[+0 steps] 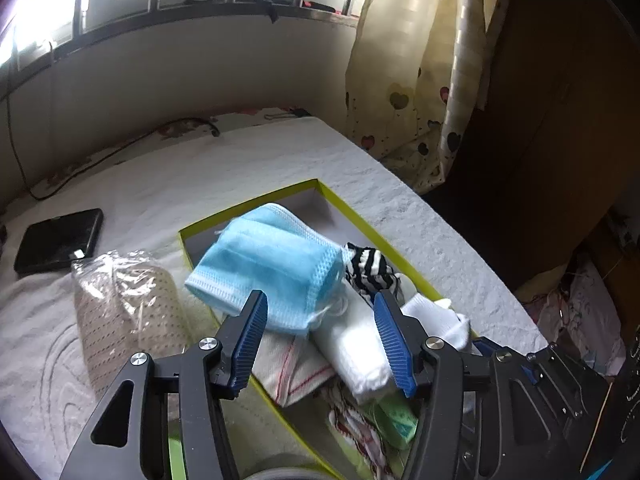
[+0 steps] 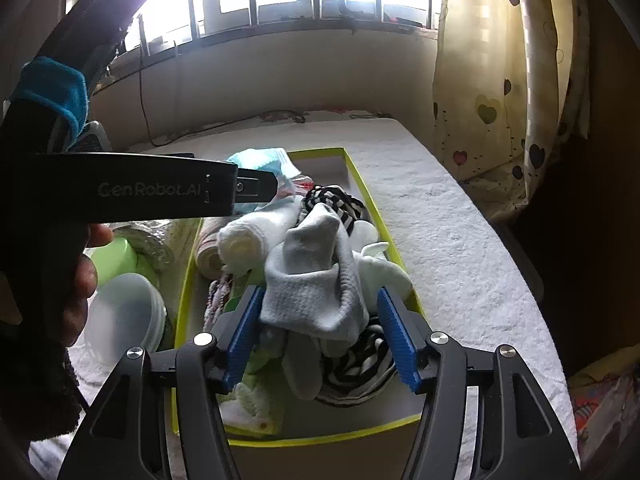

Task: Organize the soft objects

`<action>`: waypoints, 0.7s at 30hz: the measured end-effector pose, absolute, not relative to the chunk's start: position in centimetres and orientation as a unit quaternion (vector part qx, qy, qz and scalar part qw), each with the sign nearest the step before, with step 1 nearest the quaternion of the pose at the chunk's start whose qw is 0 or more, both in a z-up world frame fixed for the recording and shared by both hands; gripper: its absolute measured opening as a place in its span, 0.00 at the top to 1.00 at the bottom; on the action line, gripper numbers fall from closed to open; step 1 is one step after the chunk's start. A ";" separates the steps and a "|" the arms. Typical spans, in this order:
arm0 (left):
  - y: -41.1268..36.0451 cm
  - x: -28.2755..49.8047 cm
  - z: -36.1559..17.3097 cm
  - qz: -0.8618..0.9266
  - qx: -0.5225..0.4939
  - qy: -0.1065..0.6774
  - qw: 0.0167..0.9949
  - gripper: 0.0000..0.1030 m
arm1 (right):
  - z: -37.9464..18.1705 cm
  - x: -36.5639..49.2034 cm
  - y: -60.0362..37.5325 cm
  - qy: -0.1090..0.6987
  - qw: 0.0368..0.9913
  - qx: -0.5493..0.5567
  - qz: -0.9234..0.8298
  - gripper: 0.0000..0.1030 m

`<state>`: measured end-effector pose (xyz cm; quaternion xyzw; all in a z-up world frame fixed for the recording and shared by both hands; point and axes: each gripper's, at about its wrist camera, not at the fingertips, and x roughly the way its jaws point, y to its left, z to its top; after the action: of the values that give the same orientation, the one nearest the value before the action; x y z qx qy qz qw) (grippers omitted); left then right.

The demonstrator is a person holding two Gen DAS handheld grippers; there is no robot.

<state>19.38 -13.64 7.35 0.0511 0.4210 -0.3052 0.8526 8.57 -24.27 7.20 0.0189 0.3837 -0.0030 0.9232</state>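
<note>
— Where do we have our claws?

— Our left claw (image 1: 320, 334) hangs with its blue ribbed pads spread wide, holding nothing, above the shallow yellow-green cardboard box (image 1: 404, 256) on the white-covered bed (image 1: 240, 160). Our right claw (image 2: 320, 332) is spread too, its pads either side of a pale grey sock (image 2: 316, 280) without pinching it.

— And the soft things?

— Piled inside the box: a light blue pleated face mask (image 1: 268, 268) on top, a black-and-white striped sock (image 1: 370, 264), a rolled white cloth (image 1: 352, 344). A plastic-wrapped beige dotted bundle (image 1: 128, 312) lies just beside the box, a flat black case (image 1: 60, 240) beyond it.
</note>
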 end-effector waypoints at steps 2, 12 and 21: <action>-13.3 18.9 7.6 -0.306 0.051 0.418 0.854 0.45 | 7.3 8.3 -24.1 0.381 0.924 0.019 -0.001 0.41; -10.7 16.1 8.8 -0.280 0.048 0.407 0.868 0.43 | 8.2 7.1 -23.5 0.363 0.931 0.031 -0.010 0.40; -7.9 13.0 9.5 -0.260 0.039 0.398 0.879 0.42 | 9.0 5.5 -22.5 0.353 0.935 0.036 -0.003 0.40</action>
<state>13.03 -7.87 9.46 0.0393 0.3979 -0.2596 0.8791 5.48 -22.51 9.00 0.0357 0.3528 -0.0029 0.9350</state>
